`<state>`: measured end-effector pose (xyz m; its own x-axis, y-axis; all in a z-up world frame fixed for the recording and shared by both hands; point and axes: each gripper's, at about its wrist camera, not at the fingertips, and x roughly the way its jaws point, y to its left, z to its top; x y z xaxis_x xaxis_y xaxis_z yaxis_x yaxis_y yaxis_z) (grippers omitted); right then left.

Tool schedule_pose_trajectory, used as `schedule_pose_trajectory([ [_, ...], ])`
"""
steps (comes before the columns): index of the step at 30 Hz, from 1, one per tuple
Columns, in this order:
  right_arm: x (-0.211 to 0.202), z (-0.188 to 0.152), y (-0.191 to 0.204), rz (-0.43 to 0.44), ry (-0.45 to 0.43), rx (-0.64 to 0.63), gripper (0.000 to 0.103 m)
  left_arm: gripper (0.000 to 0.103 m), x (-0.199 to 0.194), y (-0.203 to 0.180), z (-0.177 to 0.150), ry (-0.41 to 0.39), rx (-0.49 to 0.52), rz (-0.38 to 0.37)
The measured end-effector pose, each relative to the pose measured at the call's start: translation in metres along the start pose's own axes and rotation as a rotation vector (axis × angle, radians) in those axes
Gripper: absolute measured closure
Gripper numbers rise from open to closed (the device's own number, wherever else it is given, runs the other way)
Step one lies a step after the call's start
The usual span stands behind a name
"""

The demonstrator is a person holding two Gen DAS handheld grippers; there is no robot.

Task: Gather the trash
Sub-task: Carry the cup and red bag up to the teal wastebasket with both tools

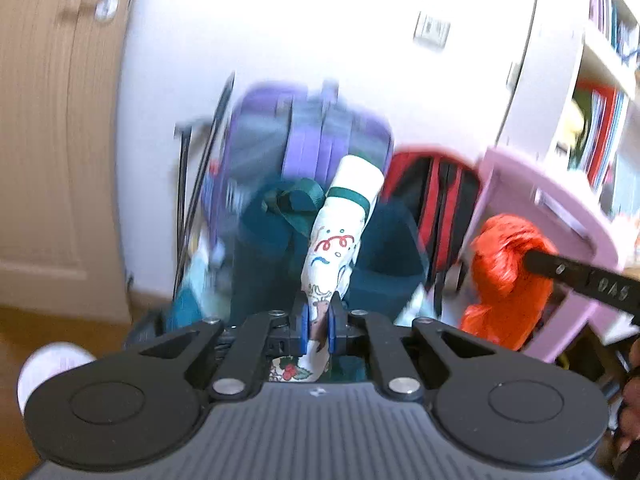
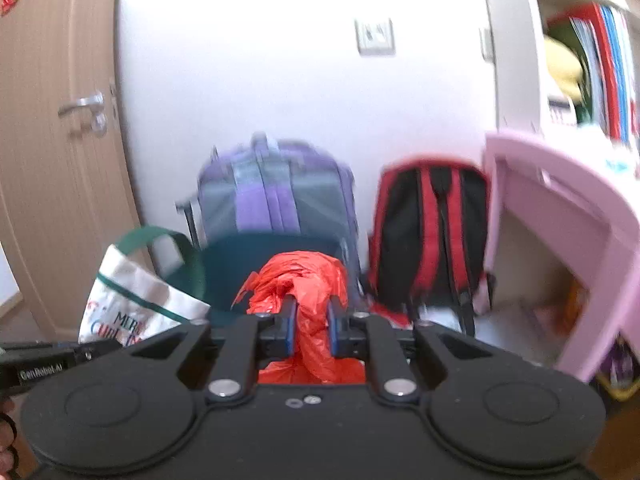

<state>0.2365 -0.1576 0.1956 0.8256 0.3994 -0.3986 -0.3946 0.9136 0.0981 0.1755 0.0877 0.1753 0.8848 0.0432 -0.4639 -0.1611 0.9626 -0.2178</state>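
Orange bag (image 2: 308,300), crinkly plastic, sits bunched between the right gripper (image 2: 312,322) pads, clamped tight. Left gripper (image 1: 318,320) pinches a white Christmas tote (image 1: 340,236) nearly flat. Only the right view shows the tote's green handle (image 2: 176,248) and lettering; the left view catches a shoe (image 1: 52,364) on the floor.

Door (image 2: 48,128) far left, wall socket (image 2: 375,36) above two backpacks (image 2: 276,192) leaning side by side on the wall, desk (image 2: 560,216) and bookshelf (image 2: 588,60) right; gift bag (image 1: 340,236) in left gripper (image 1: 318,320), plastic bag (image 2: 308,292) in right gripper (image 2: 312,324), bags side by side.
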Motion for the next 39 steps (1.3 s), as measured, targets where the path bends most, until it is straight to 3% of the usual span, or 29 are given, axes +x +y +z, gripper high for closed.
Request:
schedule_pose_trajectory([
  [5,0.02,0.048,0.012,0.013,-0.072,0.005,0.09,0.094,0.006,-0.014,0.059,-0.088,0.021,-0.005],
  [11,0.066,0.081,0.014,0.006,-0.086,0.042,0.09,0.094,0.045,-0.019,0.094,-0.094,0.019,0.003],
  [16,0.11,0.082,0.016,0.027,-0.023,0.053,0.09,0.094,0.083,-0.015,0.098,-0.051,0.023,0.026],
  [26,0.171,0.044,0.018,0.036,0.148,0.014,0.089,0.094,0.148,0.001,0.075,0.088,0.039,0.029],
  [39,0.181,0.021,0.006,0.029,0.224,0.018,0.074,0.09,0.18,-0.007,0.052,0.173,0.066,0.027],
])
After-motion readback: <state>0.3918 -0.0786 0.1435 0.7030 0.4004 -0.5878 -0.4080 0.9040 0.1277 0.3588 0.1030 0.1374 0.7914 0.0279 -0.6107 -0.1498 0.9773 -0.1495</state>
